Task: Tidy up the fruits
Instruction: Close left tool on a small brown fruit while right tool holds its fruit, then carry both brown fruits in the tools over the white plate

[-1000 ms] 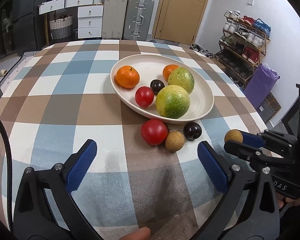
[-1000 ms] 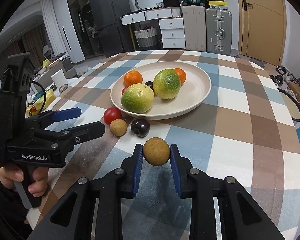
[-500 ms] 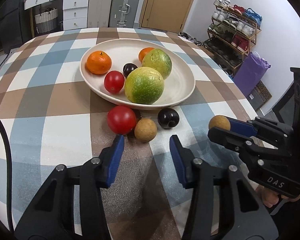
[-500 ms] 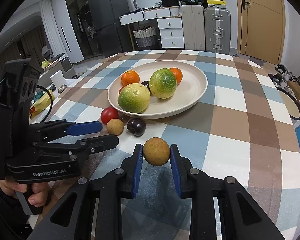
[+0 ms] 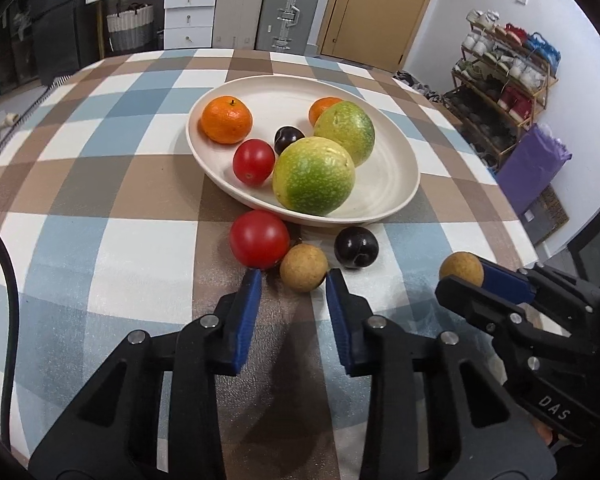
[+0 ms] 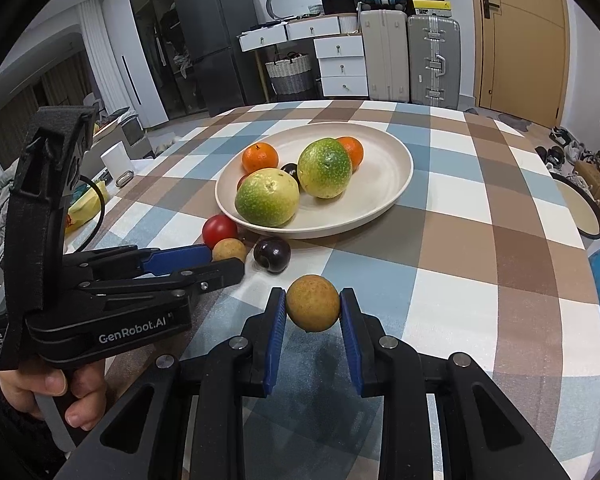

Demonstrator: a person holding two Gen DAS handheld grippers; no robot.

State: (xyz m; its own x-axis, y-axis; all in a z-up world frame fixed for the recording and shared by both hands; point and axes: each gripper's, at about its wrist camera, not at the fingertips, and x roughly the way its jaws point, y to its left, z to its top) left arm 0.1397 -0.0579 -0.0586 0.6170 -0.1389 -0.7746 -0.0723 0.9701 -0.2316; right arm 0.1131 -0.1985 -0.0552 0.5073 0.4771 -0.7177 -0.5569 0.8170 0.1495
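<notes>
A cream plate (image 5: 400,200) holds two green-yellow fruits, two oranges, a tomato and a dark plum. In front of it on the checked cloth lie a red tomato (image 5: 259,245), a tan longan (image 5: 303,267) and a dark plum (image 5: 356,247). My left gripper (image 5: 294,280) is closing, its fingertips either side of the near edge of the longan; cloth still shows between the left pad and the fruit. My right gripper (image 6: 313,308) is shut on a second longan (image 6: 313,306), held above the cloth. The right wrist view shows the left gripper (image 6: 224,262) low beside the table longan (image 6: 229,249).
The round table's edge (image 5: 516,216) curves close on the right. Beyond it stand a shoe rack (image 5: 504,64) and a purple bag (image 5: 534,164); suitcases (image 6: 410,60) and white drawers (image 6: 342,66) stand at the back. A hand (image 6: 52,392) grips the left gripper's handle.
The left gripper's jaws have narrowed from wide open to a small gap, and it has come forward up to the table longan. The right gripper and its longan have stayed put.
</notes>
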